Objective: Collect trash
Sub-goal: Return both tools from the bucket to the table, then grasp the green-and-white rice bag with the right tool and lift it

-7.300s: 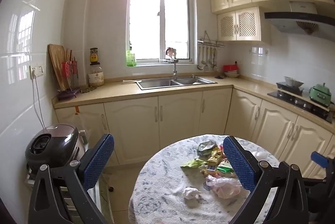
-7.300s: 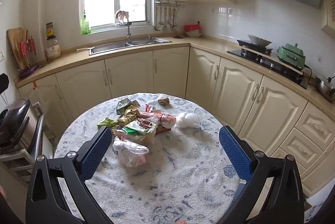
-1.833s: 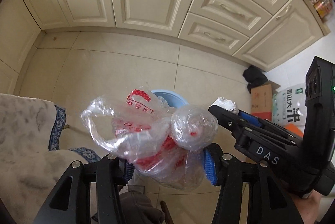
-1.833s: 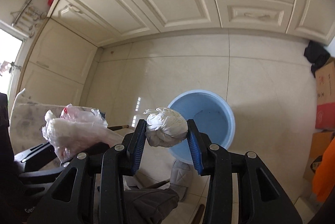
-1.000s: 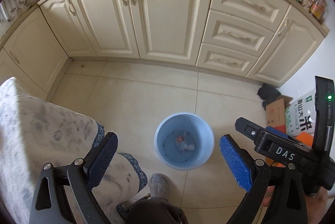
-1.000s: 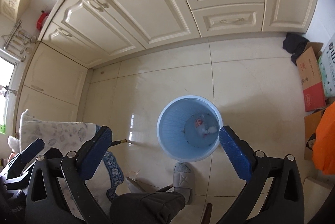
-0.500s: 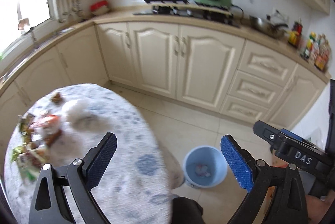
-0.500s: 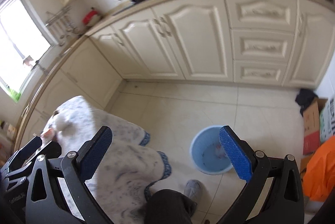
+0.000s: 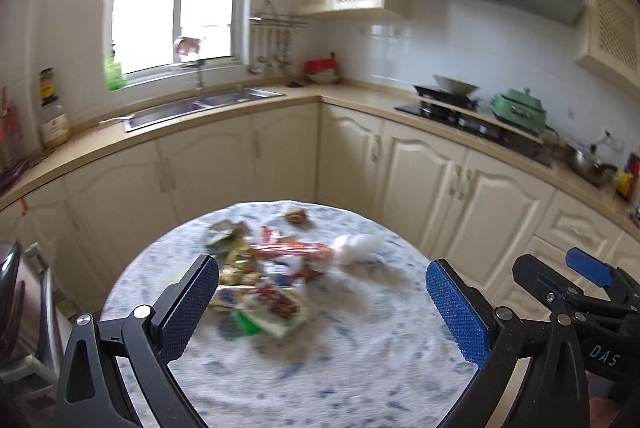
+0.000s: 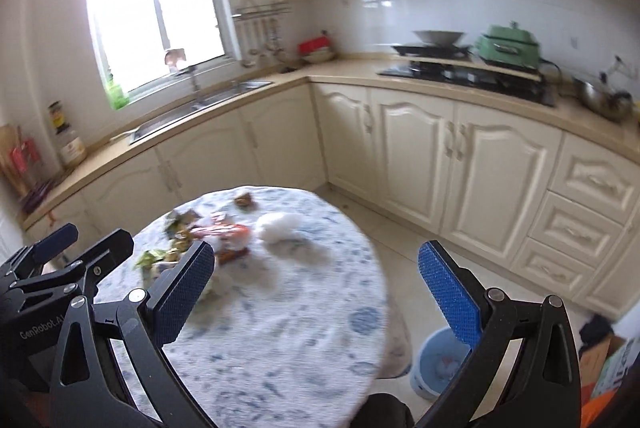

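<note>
A heap of wrappers and packets lies on the round table's patterned cloth. A white crumpled wad sits at the heap's right, and a small brown scrap lies beyond it. My left gripper hangs above the table's near side, its jaws still opening wide and nothing between them. My right gripper is open and empty over the table's right edge. The blue bin stands on the floor at the table's right, with trash inside.
Cream cabinets run along the back and right under a counter with a sink and a stove carrying a green pot. A dark appliance stands left of the table. A cardboard box sits on the floor at right.
Both grippers have risen and swung from the floor and bin back toward the table; the trash heap now lies ahead. The bagged trash and white wad held earlier lie in the bin.
</note>
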Demonstrator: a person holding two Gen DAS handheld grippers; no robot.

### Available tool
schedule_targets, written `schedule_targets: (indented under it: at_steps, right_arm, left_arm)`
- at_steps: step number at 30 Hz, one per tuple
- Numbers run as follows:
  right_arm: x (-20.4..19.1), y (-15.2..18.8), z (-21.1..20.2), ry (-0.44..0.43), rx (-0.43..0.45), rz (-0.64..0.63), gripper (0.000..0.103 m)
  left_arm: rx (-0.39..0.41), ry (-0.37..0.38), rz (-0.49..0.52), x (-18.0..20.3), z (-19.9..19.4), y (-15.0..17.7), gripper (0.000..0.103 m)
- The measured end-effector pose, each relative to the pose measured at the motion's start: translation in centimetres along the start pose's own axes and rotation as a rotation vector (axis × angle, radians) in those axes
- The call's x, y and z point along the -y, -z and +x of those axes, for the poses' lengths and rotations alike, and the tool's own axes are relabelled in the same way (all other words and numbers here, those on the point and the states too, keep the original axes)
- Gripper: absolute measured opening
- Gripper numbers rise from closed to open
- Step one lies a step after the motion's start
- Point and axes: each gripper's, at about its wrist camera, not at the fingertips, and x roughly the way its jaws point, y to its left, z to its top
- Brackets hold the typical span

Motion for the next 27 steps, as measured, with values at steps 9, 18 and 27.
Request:
schedule_targets:
  at_steps: [9, 18, 27]
  right_arm:
    - [-8.8, 0.9, 0.4, -0.112, 0.01, -0.162, 0.103]
    - [-11.5, 2.2, 4.9, -0.139, -0.068, -0.239, 0.103]
    - [-14.8, 6.4, 15.2, -0.164, -0.289, -0.304, 0.103]
  left_arm:
    - [0.035, -0.157, -0.052, -4.5, -3.8, 2.7, 0.102]
    - [-0.052, -0.179, -0.125, -7.5, 0.4, 3.8, 0.102]
    - [-0.172, -0.211, -0.186, -11.8, 8.0, 3.8, 0.102]
